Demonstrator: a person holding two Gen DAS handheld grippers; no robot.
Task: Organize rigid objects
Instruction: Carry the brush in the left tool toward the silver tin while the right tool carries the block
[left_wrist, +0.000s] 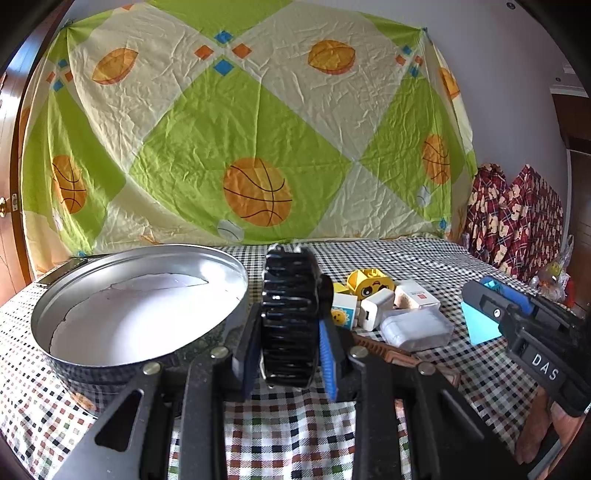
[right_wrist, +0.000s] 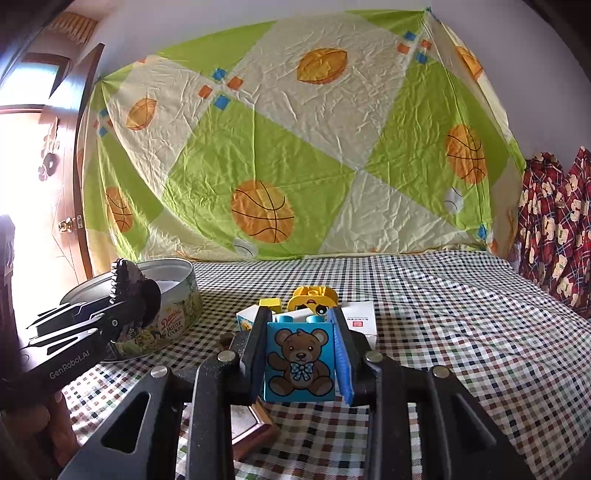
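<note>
My left gripper (left_wrist: 290, 354) is shut on a black ribbed hair clip (left_wrist: 290, 314), lifted just right of the round metal cookie tin (left_wrist: 48, 310), which holds only white paper. My right gripper (right_wrist: 301, 362) is shut on a blue toy block with a teddy bear print (right_wrist: 300, 363), held above the checked cloth. In the right wrist view the left gripper (right_wrist: 125, 306) with the hair clip (right_wrist: 127, 282) hovers at the tin (right_wrist: 177, 314) rim. In the left wrist view the right gripper (left_wrist: 480, 295) shows at the right with the blue block (left_wrist: 480, 325).
A pile lies mid-table: a yellow face block (left_wrist: 369, 284), a sunflower block (left_wrist: 343, 310), a white charger (left_wrist: 376, 308), a white box (left_wrist: 417, 295) and a clear plastic case (left_wrist: 413, 328). A brown frame (right_wrist: 255, 428) lies under the right gripper. Patterned sheet hangs behind; red cloth (right_wrist: 554, 229) at right.
</note>
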